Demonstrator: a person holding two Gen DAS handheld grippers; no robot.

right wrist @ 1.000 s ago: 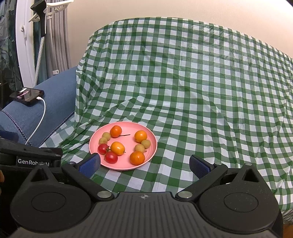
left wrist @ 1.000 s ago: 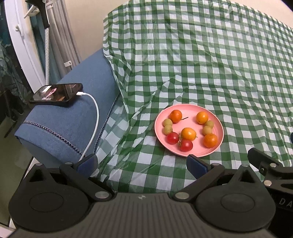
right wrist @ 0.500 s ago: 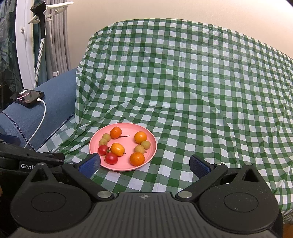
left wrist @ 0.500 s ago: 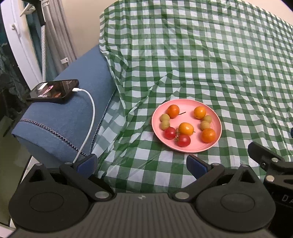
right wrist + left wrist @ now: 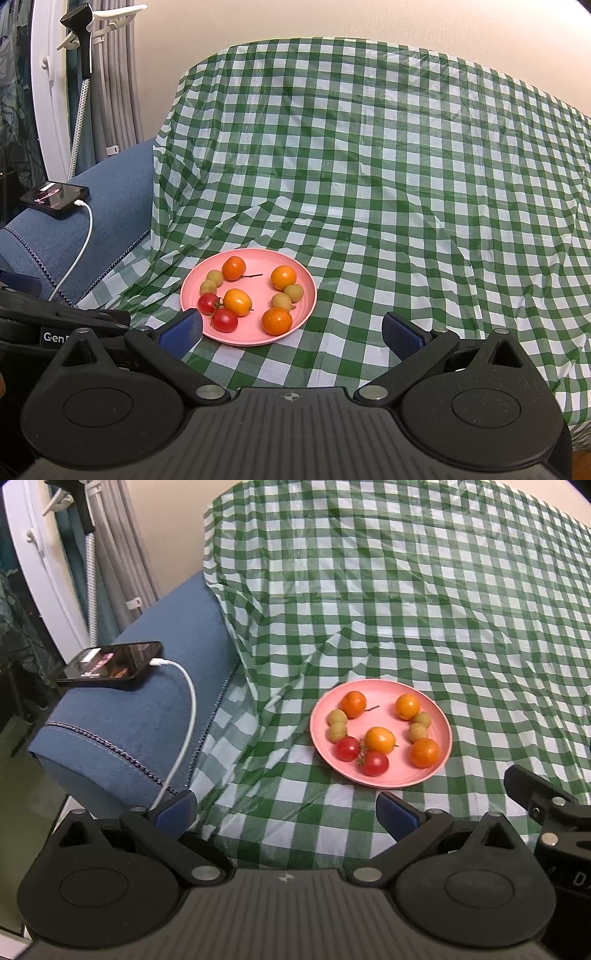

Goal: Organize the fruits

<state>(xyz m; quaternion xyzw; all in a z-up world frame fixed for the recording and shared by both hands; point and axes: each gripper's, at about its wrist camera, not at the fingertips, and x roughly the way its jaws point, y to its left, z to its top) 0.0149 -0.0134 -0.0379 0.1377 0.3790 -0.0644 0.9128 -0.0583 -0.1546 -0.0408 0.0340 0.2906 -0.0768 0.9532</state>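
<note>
Pink plate (image 5: 439, 716) is seen on the checked cloth (image 5: 424, 602), with all the fruits (image 5: 237, 301) gathered on it. Left gripper (image 5: 284, 810) and right gripper (image 5: 291, 332) are held wide open and empty — probably ready for picking.

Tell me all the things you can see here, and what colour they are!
plate: 1, pink, on the cloth
orange fruits: 4, orange, on the plate
tomatoes: 2, red, near edge of the plate, side by side
small fruits: 4, yellow-green, two pairs on the plate
cloth: 1, green and white checks, draped over the sofa
sofa: 1, blue, left of the cloth
phone: 1, black, on the sofa arm
cable: 1, white, plugged into the phone
left gripper: 1, black with blue pads, open
right gripper: 1, black with blue pads, open
</note>
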